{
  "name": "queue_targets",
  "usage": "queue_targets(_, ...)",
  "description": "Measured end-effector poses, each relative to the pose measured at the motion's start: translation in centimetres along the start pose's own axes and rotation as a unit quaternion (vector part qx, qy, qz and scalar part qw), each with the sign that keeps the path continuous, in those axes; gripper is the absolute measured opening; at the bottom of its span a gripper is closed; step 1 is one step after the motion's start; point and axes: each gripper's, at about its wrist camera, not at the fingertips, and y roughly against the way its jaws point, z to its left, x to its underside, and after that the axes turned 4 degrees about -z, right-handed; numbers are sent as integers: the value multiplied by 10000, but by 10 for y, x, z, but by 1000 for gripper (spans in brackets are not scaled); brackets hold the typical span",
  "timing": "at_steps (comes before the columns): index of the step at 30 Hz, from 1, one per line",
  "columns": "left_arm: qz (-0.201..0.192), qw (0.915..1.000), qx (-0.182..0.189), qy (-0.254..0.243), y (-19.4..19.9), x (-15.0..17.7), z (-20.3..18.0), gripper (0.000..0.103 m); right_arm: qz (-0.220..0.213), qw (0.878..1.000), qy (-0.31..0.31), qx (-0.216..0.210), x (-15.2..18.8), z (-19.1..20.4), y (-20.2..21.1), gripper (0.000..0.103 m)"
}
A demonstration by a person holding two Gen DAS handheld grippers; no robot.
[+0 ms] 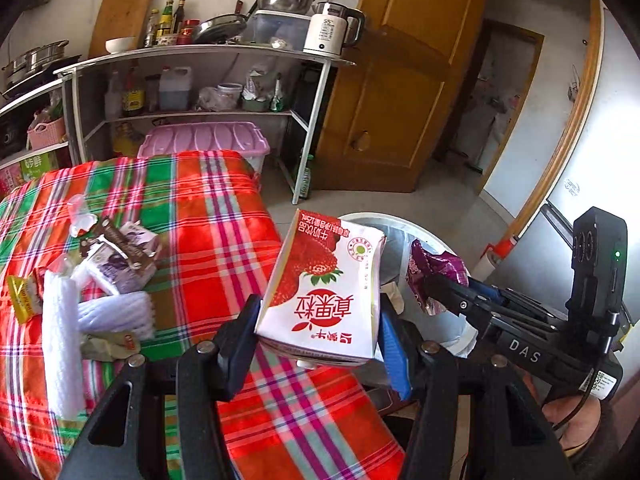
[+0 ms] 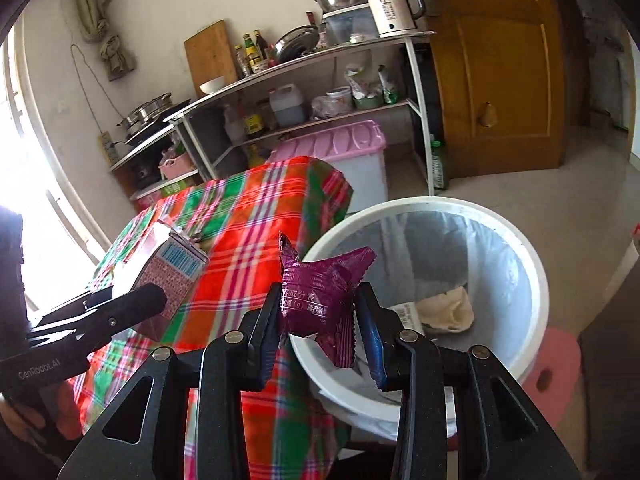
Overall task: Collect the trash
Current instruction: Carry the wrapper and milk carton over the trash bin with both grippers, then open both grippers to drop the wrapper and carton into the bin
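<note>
Two pieces of trash are held near the table's edge beside the bin: the left gripper clamps a light, crushable milk carton across its sides, the right gripper pinches a limp, slippery wrapper mid-body.

Bin right of table

You have one red-and-white strawberry milk carton, one crumpled purple foil wrapper, one round white plastic bin.
</note>
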Motion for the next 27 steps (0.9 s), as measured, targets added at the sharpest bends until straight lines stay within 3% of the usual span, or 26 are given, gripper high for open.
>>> queue_targets(5, 224, 9993, 287, -37, -28, -4, -22, 58, 126, 9992, -129, 367, 0, -34, -7, 38)
queue_targets(15, 599, 9974, 292, -289, -71, -1, -54, 58, 453, 9953, -181, 841, 6, -79, -25, 39)
queue_targets(27, 863, 9953, 362, -267, -92, 3, -56, 61, 586, 9920, -254, 1086, 14, -97, -30, 57)
